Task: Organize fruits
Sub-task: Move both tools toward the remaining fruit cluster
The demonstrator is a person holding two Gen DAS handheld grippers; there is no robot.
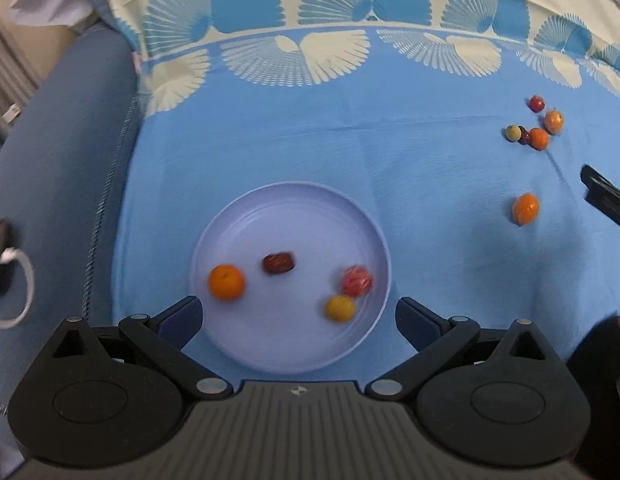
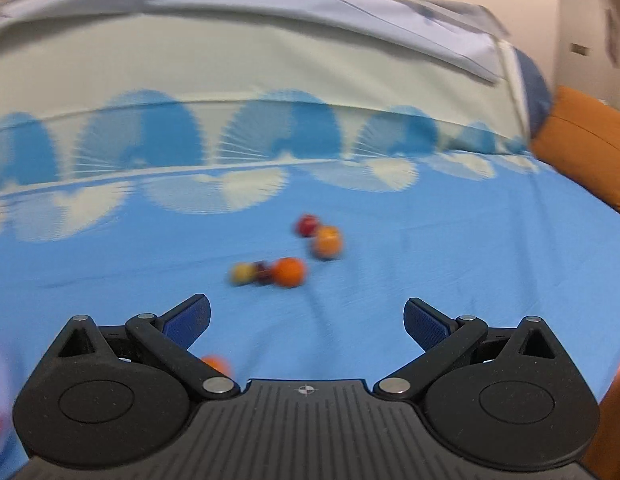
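Item 1, plate [image 1: 230, 216]: pale round dish lying in the lower centre of the left wrist frame on the blue cloth [image 1: 389, 160]. It is holding four fruits: an orange [image 1: 226, 282] at lower left, a dark brown date-like piece [image 1: 278, 263] in the middle, a red-streaked fruit [image 1: 356, 280] and a yellow one [image 1: 339, 308] touching at the right. Judged to be serving as the collecting place, hence its position well apart from the loose pile.

Item 2, left gripper [image 1: 298, 316]: hovering over the plate's near rim, fingers spread wide, carrying nothing (probably parked there while the other hand is fetching).

Item 3, right gripper [image 2: 306, 318]: fingers splayed apart, nothing between them, pointing at the loose cluster [image 2: 288, 252] in the middle of its frame, so it is likely lining up the next pick.

Item 4, loose fruits: five in the cluster at the upper right of the left frame [image 1: 535, 126], plus a lone orange fruit [image 1: 525, 209] below them.

Views compared: only the left camera is showing the plate's contents clearly and the tip of the other tool at the right edge. The right camera (blurred) is giving the closer look at the cluster; the lone fruit there is mostly hidden behind its left finger linkage.
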